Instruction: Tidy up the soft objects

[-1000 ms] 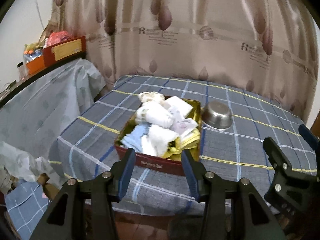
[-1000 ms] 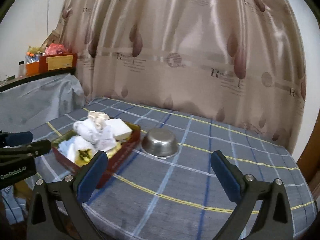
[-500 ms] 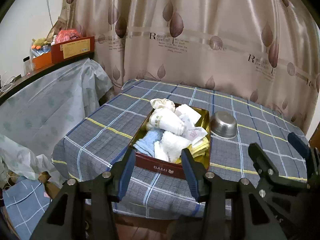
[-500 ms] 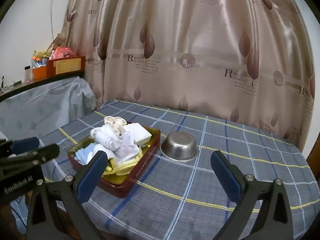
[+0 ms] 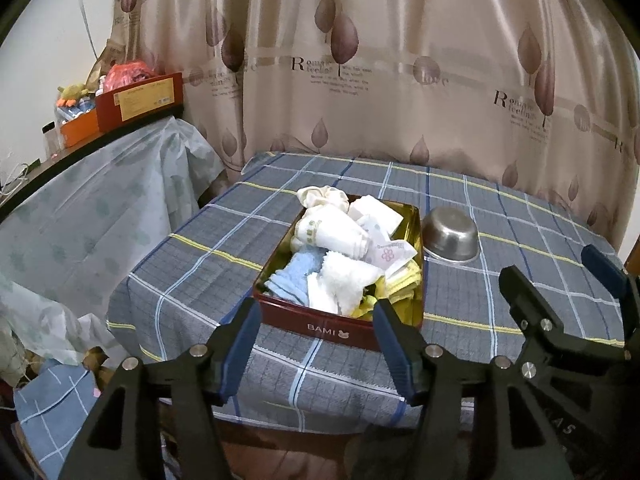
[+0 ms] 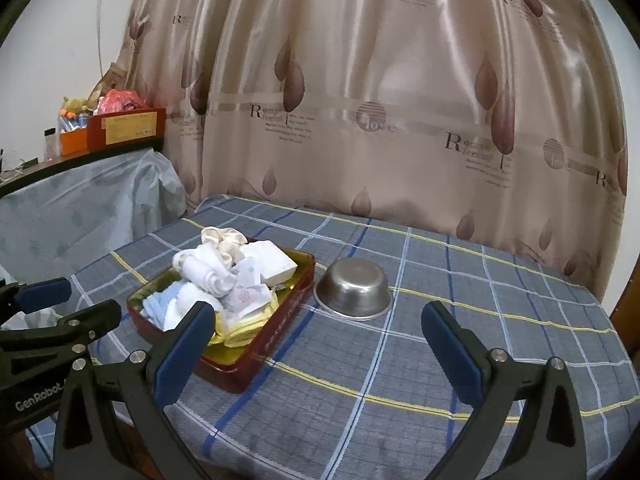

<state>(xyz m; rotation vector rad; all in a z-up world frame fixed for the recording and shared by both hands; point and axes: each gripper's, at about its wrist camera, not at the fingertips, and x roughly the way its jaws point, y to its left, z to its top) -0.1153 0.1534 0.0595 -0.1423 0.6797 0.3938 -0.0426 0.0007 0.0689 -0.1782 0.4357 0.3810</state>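
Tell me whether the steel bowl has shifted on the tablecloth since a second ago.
No. The steel bowl keeps its spot beside the red tin on the same plaid squares; only the cameras have pulled back.

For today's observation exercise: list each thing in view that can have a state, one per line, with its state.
Tin box: lidless, heaped with soft items.
Rolled white cloth: rolled, on top of the heap.
Steel bowl: upside down on the tablecloth, beside the tin.
Left hand-held gripper: jaws opening, nothing between them.
Right hand-held gripper: open, empty.
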